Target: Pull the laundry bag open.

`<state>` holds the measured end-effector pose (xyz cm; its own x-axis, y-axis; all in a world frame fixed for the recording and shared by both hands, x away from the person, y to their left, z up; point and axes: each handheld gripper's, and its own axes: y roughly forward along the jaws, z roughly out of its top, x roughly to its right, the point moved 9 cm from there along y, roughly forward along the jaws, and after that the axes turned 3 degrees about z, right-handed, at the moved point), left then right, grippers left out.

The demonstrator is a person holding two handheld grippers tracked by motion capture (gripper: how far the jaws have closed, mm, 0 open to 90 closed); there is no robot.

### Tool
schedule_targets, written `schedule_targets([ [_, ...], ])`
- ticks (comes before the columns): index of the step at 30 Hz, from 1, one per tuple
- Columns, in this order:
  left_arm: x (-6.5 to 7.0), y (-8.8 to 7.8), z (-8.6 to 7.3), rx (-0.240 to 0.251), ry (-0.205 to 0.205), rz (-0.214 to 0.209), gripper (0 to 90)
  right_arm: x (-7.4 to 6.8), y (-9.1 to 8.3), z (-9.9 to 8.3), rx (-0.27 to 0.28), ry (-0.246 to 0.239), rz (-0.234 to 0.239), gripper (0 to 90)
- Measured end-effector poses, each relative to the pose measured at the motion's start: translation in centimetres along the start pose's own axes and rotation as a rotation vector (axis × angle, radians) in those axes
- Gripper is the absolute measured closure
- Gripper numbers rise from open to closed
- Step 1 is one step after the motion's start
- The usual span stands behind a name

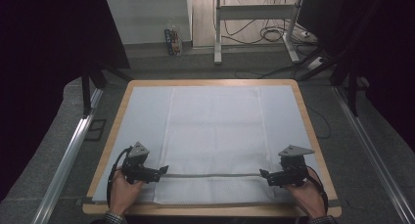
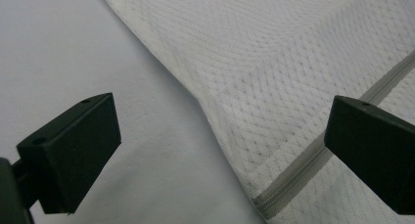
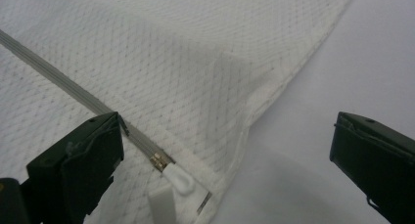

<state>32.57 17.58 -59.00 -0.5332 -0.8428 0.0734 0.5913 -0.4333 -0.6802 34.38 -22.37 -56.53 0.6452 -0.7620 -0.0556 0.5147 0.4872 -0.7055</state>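
High view first: the left gripper (image 1: 164,169) sits at the near left edge of the white mesh laundry bag (image 1: 213,131), jaws spread wide with nothing between them, and the bag lies flat on the grey mat (image 1: 142,111) covering the wooden table (image 1: 303,111). Its zipper (image 1: 213,175) runs across the near end, from one gripper to the other. At the right, the right gripper (image 1: 264,174) also stands open and empty, hovering by the zipper pull (image 3: 178,177). To go well, I'd judge each jaw should take its hem corner squarely before lifting. What's inside the bag, if anything, I can't tell.
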Motion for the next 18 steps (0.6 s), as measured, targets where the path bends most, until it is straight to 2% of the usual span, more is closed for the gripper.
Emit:
schedule_targets([
  [3,0.2,-0.1,-0.2,-0.002,-0.002,-0.001,0.5,-0.6,-0.5,-0.6,-0.024,0.012,0.019,0.0],
  [7,0.4,0.0,-0.3,-0.008,0.008,-0.005,0.8,-1.2,-0.8,-1.6,-0.079,0.017,0.015,0.3],
  [11,0.6,0.1,-0.4,-0.013,0.025,-0.011,0.9,-1.6,-1.1,-2.1,-0.092,0.005,0.018,6.1],
  [13,0.7,0.1,-0.4,-0.017,0.037,-0.012,1.1,-1.7,-1.0,-2.4,-0.105,-0.016,0.013,7.5],
  [18,0.9,0.1,-0.3,-0.011,0.062,0.002,1.5,-1.8,0.1,-3.1,-0.146,-0.008,0.014,9.0],
])
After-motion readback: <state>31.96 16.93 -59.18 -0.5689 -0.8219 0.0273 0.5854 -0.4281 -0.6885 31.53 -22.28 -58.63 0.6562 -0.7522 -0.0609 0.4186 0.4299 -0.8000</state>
